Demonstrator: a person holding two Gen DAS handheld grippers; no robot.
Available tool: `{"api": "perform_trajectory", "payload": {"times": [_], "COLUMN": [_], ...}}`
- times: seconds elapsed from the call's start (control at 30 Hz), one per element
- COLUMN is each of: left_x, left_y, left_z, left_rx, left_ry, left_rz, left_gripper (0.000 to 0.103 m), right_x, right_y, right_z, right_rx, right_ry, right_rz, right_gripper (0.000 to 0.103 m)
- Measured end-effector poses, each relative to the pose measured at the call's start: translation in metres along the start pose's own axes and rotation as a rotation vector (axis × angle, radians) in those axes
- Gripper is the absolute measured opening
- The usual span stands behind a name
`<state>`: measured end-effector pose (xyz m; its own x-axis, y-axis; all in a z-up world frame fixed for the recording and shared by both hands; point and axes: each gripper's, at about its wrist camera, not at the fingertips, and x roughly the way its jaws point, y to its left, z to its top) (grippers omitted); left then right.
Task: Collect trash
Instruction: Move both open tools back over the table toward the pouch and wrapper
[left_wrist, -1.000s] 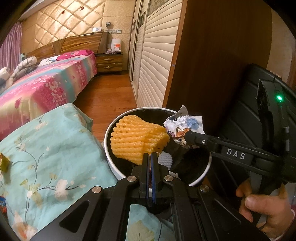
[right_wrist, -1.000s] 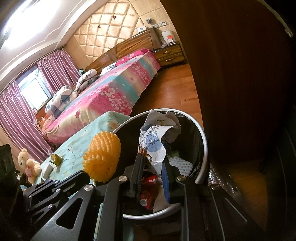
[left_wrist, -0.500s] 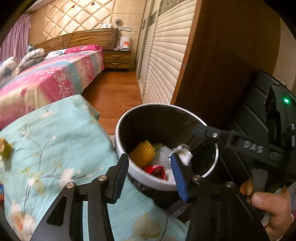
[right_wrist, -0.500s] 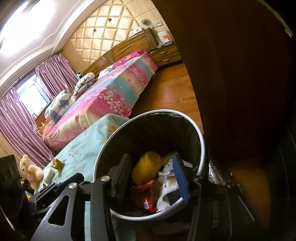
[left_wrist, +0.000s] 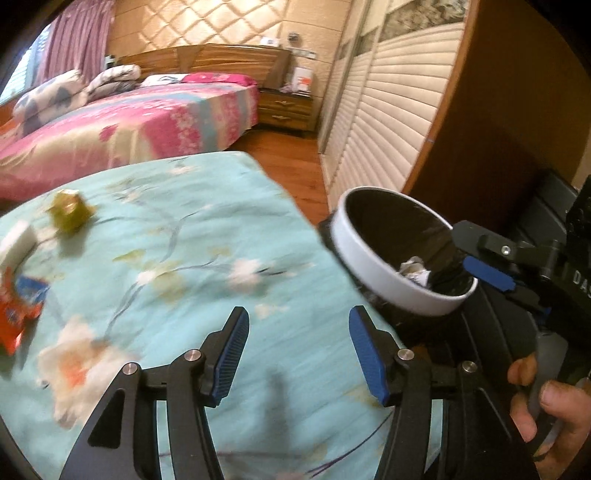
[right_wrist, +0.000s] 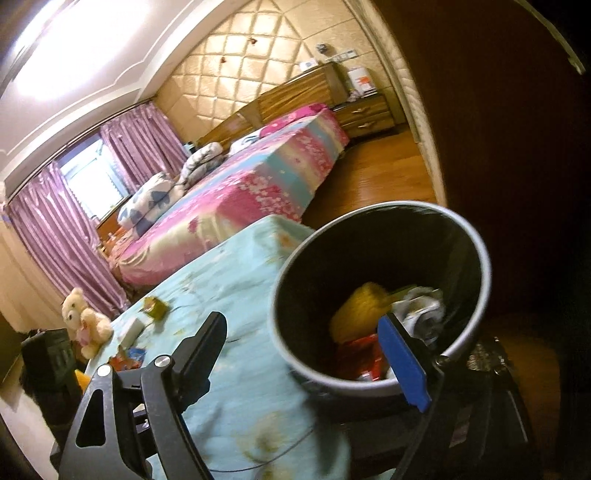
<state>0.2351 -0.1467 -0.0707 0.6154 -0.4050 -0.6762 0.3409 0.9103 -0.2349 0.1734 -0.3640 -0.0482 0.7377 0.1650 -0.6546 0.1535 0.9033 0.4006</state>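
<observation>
Left wrist view, far left: red-and-blue wrapper (left_wrist: 18, 314) flat on the teal cloth (left_wrist: 177, 266), print too blurred to read; white block (left_wrist: 16, 240) and green wad (left_wrist: 70, 210) above it, long axes unclear. Lower centre: left gripper (left_wrist: 295, 350) spread wide, empty. Right: bin (left_wrist: 399, 291) upright, mouth up, crumpled paper (left_wrist: 413, 269) inside; right gripper (left_wrist: 495, 273) marked "DA", rest cut off.

Right wrist view: right gripper (right_wrist: 306, 362) open, empty, before the bin (right_wrist: 476, 295); yellow net (right_wrist: 358, 310) inside.

Left tool (left_wrist: 295, 350) gapes empty over teal bedspread (left_wrist: 177, 258).
</observation>
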Motion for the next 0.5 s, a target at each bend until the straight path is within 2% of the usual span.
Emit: {"api": "perform_trajectory", "payload": {"times": [0.5], "left_x": [-0.064], "left_y": [0.055], "left_z": [-0.031], "left_rx": [-0.125], "left_ry": [-0.044], "left_rz": [0.127], "left_gripper": [0.056], "right_x": [0.025], "right_y": [0.055], "right_z": [-0.035], "right_rx": [-0.057], "right_ry": [0.088], "right_rz": [0.103], "right_gripper": [0.086]}}
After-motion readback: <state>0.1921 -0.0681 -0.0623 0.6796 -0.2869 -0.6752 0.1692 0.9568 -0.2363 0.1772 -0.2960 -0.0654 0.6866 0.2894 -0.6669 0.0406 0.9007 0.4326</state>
